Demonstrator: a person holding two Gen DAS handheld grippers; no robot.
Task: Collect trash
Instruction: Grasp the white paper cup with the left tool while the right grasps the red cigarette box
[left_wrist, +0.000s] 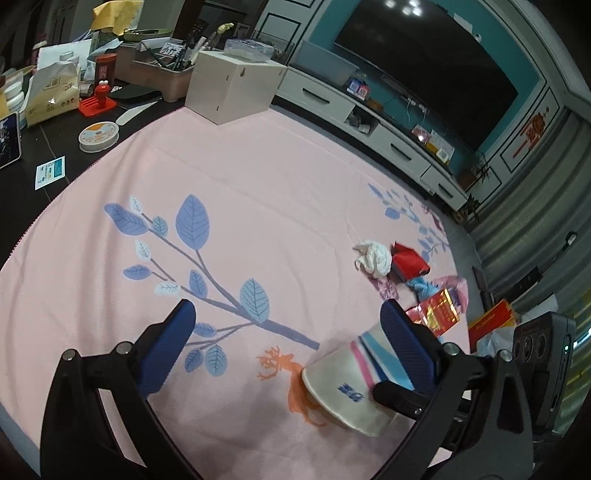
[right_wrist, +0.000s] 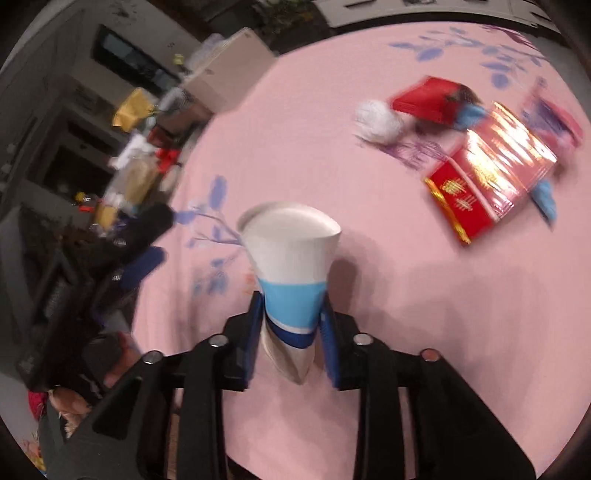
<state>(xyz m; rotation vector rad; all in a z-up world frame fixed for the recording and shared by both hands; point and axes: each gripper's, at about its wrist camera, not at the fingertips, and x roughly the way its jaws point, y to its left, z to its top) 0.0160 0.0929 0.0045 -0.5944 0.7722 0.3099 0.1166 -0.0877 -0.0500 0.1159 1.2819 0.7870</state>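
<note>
Pinching a striped paper cup (blue print unreadable), right gripper; left gripper spread.

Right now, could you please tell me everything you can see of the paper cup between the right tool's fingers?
The paper cup looks like thin white paper with a light blue band, a narrow white line and a dark blue stripe; the left wrist view adds a pink stripe and blue print. It is crushed flat near its base, its rim bent out of round, its open mouth pointing away from the right tool, whose blue pads clamp its lower part above the pink cloth.
</note>
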